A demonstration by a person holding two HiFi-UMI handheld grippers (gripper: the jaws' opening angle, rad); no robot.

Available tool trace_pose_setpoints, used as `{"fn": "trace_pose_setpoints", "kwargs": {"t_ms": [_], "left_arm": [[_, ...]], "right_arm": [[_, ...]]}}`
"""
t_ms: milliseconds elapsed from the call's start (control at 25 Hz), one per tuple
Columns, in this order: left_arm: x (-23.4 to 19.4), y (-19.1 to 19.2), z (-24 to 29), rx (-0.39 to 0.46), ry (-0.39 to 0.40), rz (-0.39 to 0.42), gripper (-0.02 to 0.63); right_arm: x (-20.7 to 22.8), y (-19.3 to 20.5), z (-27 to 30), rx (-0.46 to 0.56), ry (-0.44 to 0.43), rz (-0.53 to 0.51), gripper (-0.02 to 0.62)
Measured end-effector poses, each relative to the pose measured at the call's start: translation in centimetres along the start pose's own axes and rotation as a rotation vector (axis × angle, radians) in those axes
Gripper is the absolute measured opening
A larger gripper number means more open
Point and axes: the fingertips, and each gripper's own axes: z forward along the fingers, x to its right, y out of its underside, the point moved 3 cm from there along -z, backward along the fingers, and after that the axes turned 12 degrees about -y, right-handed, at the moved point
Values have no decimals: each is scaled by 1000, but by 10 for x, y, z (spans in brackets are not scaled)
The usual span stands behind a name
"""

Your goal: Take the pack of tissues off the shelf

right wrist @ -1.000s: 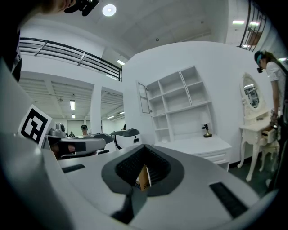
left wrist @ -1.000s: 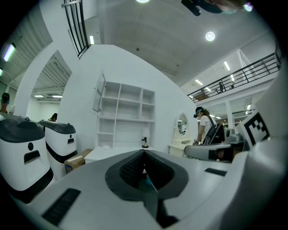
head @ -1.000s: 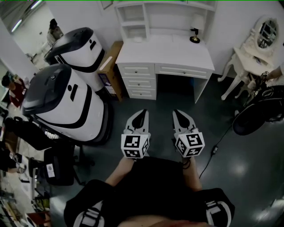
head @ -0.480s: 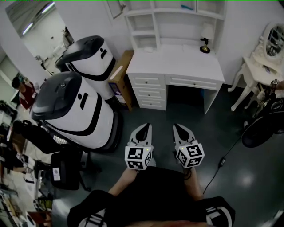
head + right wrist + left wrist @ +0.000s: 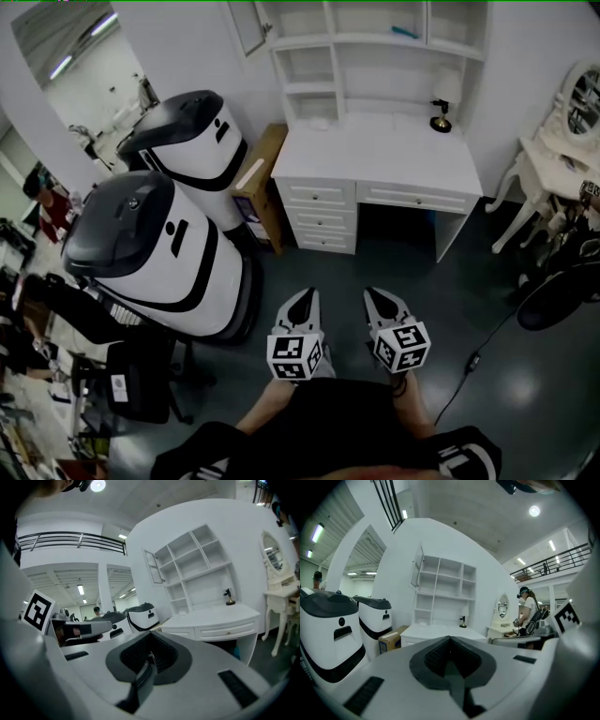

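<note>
While the teal pack (image 5: 405,32) lies near the right end of the upper middle shelf (image 5: 366,41) above the desk (image 5: 375,155), both grippers are held low over the floor, well apart from it. Left gripper (image 5: 305,296): jaws together, empty. Right gripper (image 5: 374,294): jaws together, empty.

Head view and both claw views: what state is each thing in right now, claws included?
Left claw: shut, empty.
Right claw: shut, empty.
Desk drawers: all shut.
Shelf door: swung open.
Lamp: upright on the desk.
Cardboard box: closed, beside the desk.
Teal item: lying high on the shelf, untouched.
</note>
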Motion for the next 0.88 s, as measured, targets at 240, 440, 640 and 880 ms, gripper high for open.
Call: {"fn": "trace_pose_setpoints", "kwargs": {"t_ms": [240, 440, 640, 880], "left_arm": [[-18, -10, 29, -15, -4, 5, 9], [-16, 12, 39, -85, -6, 4, 9], [-39, 22, 64, -130, -31, -2, 9], [-36, 22, 101, -161, 4, -25, 9]], "right_arm": [[18, -9, 28, 3, 17, 23, 20], [39, 13, 43, -47, 18, 82, 20], [40, 23, 76, -85, -13, 105, 20], [62, 22, 96, -134, 7, 123, 20]]}}
